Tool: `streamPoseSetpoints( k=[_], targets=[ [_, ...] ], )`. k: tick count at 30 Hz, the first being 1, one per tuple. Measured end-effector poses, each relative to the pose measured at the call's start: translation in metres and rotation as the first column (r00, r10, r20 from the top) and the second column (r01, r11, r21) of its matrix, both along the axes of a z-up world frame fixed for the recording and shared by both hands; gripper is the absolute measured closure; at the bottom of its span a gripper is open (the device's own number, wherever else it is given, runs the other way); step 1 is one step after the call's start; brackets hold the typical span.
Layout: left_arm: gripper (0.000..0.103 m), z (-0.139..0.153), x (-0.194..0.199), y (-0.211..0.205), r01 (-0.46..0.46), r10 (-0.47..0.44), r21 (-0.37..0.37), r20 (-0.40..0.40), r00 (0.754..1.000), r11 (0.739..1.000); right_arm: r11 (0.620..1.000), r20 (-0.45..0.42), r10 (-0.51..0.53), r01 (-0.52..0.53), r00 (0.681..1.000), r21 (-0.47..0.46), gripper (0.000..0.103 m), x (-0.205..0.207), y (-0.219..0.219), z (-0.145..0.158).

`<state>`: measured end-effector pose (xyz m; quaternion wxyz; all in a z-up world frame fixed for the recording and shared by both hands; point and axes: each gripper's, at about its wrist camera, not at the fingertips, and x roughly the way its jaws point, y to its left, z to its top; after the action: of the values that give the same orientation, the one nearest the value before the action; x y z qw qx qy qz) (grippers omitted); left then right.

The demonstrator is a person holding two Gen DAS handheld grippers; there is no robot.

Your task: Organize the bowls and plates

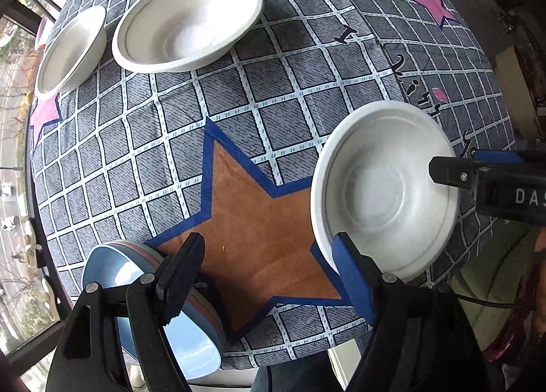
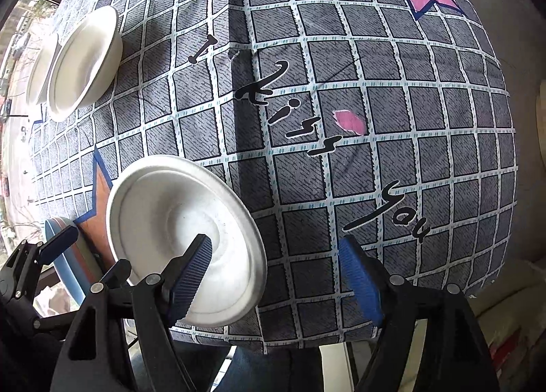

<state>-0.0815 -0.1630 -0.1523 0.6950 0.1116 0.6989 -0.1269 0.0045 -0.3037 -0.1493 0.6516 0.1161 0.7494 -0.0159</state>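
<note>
On the desk (image 1: 273, 91), near edge: white bowl (image 1: 382, 187) sits free, blue stack (image 1: 191, 340) beside it. Left gripper (image 1: 273, 276) and right gripper (image 2: 276, 276) both stand apart, empty. Between steps, likely. Next: fetch the far bowls (image 1: 187, 20), nest them.

We see two bowls (image 1: 186, 22) (image 1: 71, 51) side by side at the table's (image 1: 307, 61) far left, one bowl (image 1: 382, 187) near right, stacked plates (image 1: 191, 334) near left.
</note>
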Motion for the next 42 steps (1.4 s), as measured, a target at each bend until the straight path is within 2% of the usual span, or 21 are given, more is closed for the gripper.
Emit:
streamPoseSetpoints(
  k=[5,9,11,12,14,17,19,22,24,25,28,34,36,39,42],
  targets=[
    [0.023,0.004,-0.009,0.024,-0.052,0.052,-0.018,0.012,0.999,0.999,1.0,0.012,0.011,-0.011,1.0,-0.007,0.025,0.012,0.01,0.015],
    [0.023,0.025,-0.015,0.049,-0.106,0.11,-0.063,0.064,0.992,0.992,0.998,0.049,0.04,-0.038,0.998,-0.04,0.025,0.02,0.026,0.027],
    [0.023,0.037,-0.014,0.06,-0.149,0.154,-0.062,0.095,0.984,0.987,0.996,0.082,0.077,-0.072,0.994,-0.059,0.025,0.029,0.046,0.035],
    [0.023,0.042,-0.011,0.074,-0.178,0.183,-0.054,0.112,0.977,0.983,0.993,0.101,0.101,-0.094,0.99,-0.066,0.025,0.031,0.053,0.041],
    [0.023,0.047,0.021,0.133,-0.244,0.246,-0.032,0.147,0.958,0.969,0.985,0.138,0.161,-0.152,0.977,-0.078,0.025,0.039,0.078,0.052],
    [0.023,0.05,0.026,0.19,-0.349,0.337,0.032,0.191,0.922,0.937,0.96,0.19,0.277,-0.262,0.942,-0.101,0.025,0.044,0.122,0.069],
    [0.023,0.05,0.02,0.22,-0.419,0.399,0.066,0.203,0.894,0.906,0.921,0.209,0.385,-0.357,0.899,-0.157,0.025,0.042,0.157,0.074],
    [0.023,0.041,0.011,0.254,-0.51,0.488,0.103,0.18,0.854,0.854,0.807,0.179,0.568,-0.501,0.803,-0.313,0.025,0.032,0.207,0.06],
    [0.023,0.039,0.001,0.279,-0.553,0.534,0.111,0.162,0.83,0.826,0.738,0.141,0.648,-0.571,0.749,-0.36,0.025,0.025,0.233,0.047],
    [0.023,0.037,-0.002,0.286,-0.565,0.547,0.114,0.154,0.823,0.817,0.719,0.127,0.668,-0.592,0.734,-0.363,0.025,0.023,0.242,0.042],
    [0.023,0.024,-0.011,0.297,-0.578,0.567,0.119,0.116,0.815,0.807,0.66,0.085,0.719,-0.64,0.689,-0.394,0.025,0.017,0.263,0.024],
    [0.023,-0.007,-0.027,0.311,-0.599,0.6,0.103,0.016,0.799,0.794,0.52,-0.007,0.814,-0.734,0.581,-0.436,0.025,-0.005,0.293,0.003],
    [0.023,-0.016,-0.028,0.313,-0.594,0.597,0.096,-0.006,0.802,0.799,0.499,-0.028,0.824,-0.749,0.566,-0.436,0.025,-0.011,0.297,-0.002],
    [0.023,-0.027,-0.028,0.316,-0.58,0.584,0.086,-0.029,0.811,0.81,0.506,-0.044,0.82,-0.76,0.57,-0.409,0.025,-0.017,0.299,-0.005],
    [0.021,-0.032,-0.026,0.321,-0.587,0.588,0.036,-0.05,0.807,0.809,0.507,-0.058,0.821,-0.771,0.569,-0.387,0.025,-0.023,0.302,-0.008]
  ],
)
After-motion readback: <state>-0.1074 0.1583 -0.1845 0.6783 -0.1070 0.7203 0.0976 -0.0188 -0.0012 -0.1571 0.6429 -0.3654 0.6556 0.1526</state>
